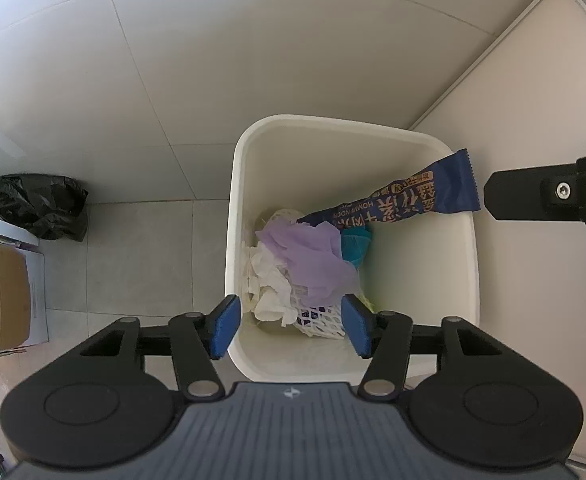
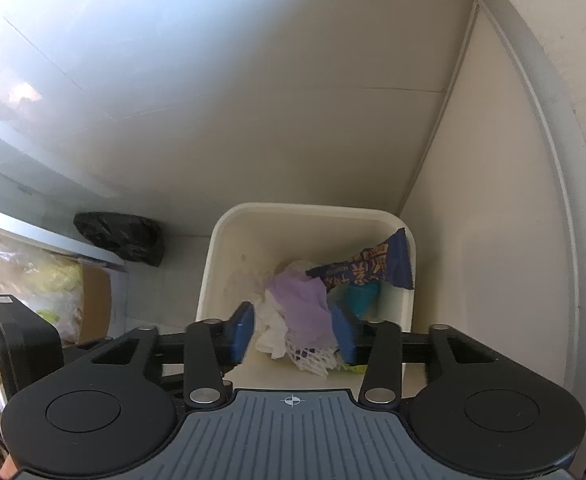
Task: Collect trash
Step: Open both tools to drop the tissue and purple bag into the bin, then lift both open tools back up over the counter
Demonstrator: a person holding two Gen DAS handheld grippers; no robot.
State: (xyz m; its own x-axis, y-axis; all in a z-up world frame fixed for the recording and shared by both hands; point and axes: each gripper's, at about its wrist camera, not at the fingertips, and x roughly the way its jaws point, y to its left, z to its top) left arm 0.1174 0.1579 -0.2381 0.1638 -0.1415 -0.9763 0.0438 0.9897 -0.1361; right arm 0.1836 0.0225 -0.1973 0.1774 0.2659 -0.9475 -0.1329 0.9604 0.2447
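Observation:
A white trash bin [image 1: 233, 208] stands on the tiled floor, seen from above in both wrist views. Inside lie a blue snack wrapper [image 1: 413, 196] leaning on the right rim, a purple glove-like piece [image 1: 313, 256], crumpled white tissue [image 1: 269, 280], a white foam net [image 1: 321, 320] and something teal [image 1: 357, 248]. My left gripper [image 1: 291, 327] hangs over the bin's near edge, open, with nothing between its blue pads. My right gripper [image 2: 293, 334] hovers over the same bin [image 2: 207, 280], also open and holding nothing. The wrapper [image 2: 373, 268] and purple piece [image 2: 301, 300] show below it.
A crumpled black plastic bag [image 1: 41, 204] lies on the floor left of the bin. A cardboard box [image 1: 9, 292] with plastic packing sits at the far left. A wall panel [image 1: 533, 80] runs close along the bin's right side. A black part of the other gripper [image 1: 549, 196] reaches in from the right.

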